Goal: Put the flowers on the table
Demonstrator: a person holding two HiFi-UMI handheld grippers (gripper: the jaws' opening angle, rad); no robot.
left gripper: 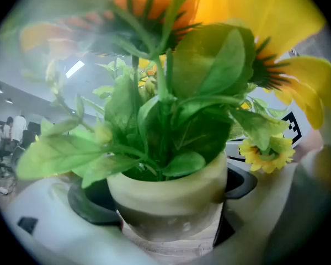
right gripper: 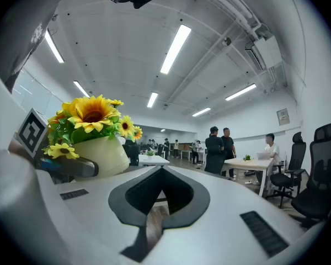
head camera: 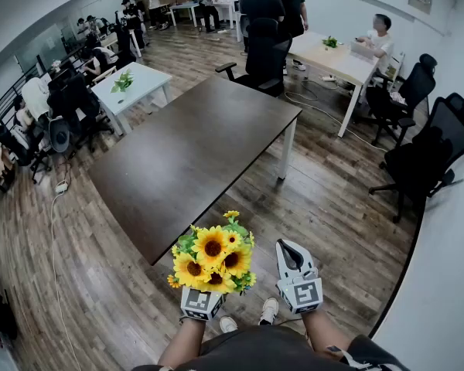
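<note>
Office chair (head camera: 257, 52) stands behind the dark table (head camera: 193, 153); white desk (head camera: 139, 83) alongside.

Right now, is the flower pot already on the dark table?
No: the left gripper holds the flower pot over the floor, short of the dark table.

From above, the yellow sunflower bouquet (head camera: 213, 257) hides its round cream pot (left gripper: 171, 189) and the jaws of the left hand-held gripper (head camera: 203, 298); close up, its top blooms are blurred and cropped.
</note>
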